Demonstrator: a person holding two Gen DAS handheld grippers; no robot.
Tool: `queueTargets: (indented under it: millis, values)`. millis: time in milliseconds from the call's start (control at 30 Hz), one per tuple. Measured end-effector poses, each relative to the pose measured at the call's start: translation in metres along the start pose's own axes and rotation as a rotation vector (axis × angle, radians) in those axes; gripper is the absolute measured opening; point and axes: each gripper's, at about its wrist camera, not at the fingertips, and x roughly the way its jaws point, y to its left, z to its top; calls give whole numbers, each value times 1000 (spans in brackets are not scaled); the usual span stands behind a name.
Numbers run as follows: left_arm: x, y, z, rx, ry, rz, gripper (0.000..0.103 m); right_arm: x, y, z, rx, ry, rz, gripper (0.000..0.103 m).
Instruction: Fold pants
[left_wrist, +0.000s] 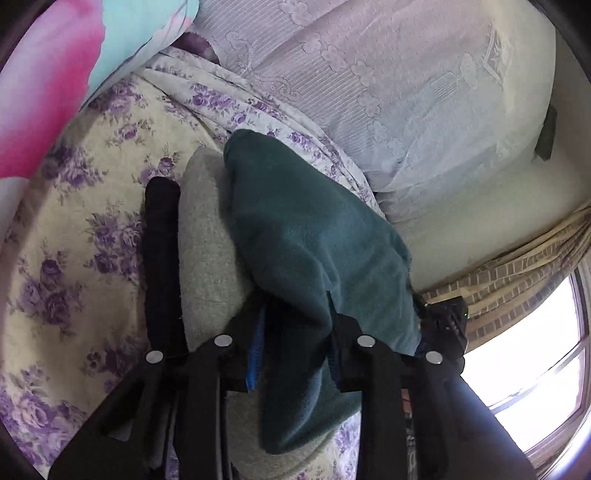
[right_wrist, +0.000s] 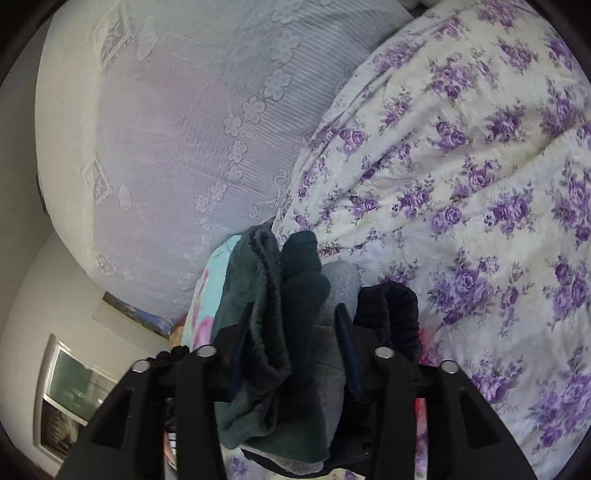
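Dark green fleece pants hang above a floral bedspread, pinched in both tools. The left gripper and right gripper each clamp bunched fabric.

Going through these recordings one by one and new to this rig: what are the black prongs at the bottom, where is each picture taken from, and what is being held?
No robot: a person holds two-finger tongs in each hand, with a fisheye camera on each looking along the fingers. In the left view, the left tongs are shut on the dark green pants, with grey fabric beside them. In the right view, the right tongs grip the same pants at a bunched, gathered edge. Underneath lies a bed cover with purple flowers, with a pale lace-covered pillow behind.
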Motion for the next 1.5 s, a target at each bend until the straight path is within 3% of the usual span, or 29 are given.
queueTargets:
  millis: [33, 100, 167, 267, 367, 467, 600, 667, 833, 933, 1000, 1067, 1133, 1200, 1267, 1367, 1500]
  values:
    - [-1, -3, -1, 11, 1, 15, 29, -1, 2, 2, -5, 2, -4, 62]
    - [-6, -9, -3, 20, 3, 52, 32, -6, 2, 4, 32, 2, 15, 63]
    - [-17, -16, -5, 24, -26, 107, 42, -15, 5, 6, 58, -25, 32, 63]
    - [-43, -27, -11, 55, -75, 177, 47, -35, 20, 7, 11, -58, 12, 63]
    - [-69, -43, -25, 102, -121, 322, 57, -56, 39, -5, -63, -70, -63, 63]
    - [-85, -61, -54, 188, -144, 483, 60, -80, 58, -29, -162, -91, -139, 67]
    - [-97, -77, -108, 302, -148, 602, 62, -104, 63, -72, -193, -96, -154, 69]
    - [-99, -80, -140, 323, -137, 633, 69, -108, 58, -94, -183, -82, -163, 71]
    - [-82, -75, -232, 380, -77, 738, 70, -114, 36, -172, -137, -54, -204, 72]
    - [-71, -75, -278, 404, -97, 779, 77, -122, 37, -229, -208, -115, -328, 73]
    - [-68, -83, -298, 414, -147, 795, 85, -126, 54, -270, -353, -222, -426, 82]
    - [-66, -98, -305, 445, -189, 793, 89, -125, 72, -292, -453, -290, -457, 94]
    - [-66, -119, -304, 521, -252, 821, 99, -123, 99, -300, -581, -348, -498, 99]
    - [-71, -142, -295, 581, -358, 886, 99, -121, 123, -291, -666, -397, -558, 99]
    - [-76, -159, -281, 611, -419, 899, 99, -121, 135, -277, -670, -446, -576, 99]
    - [-81, -169, -263, 589, -488, 897, 99, -121, 141, -256, -582, -490, -500, 99]
    - [-80, -157, -253, 514, -530, 859, 99, -118, 133, -262, -566, -558, -463, 99]
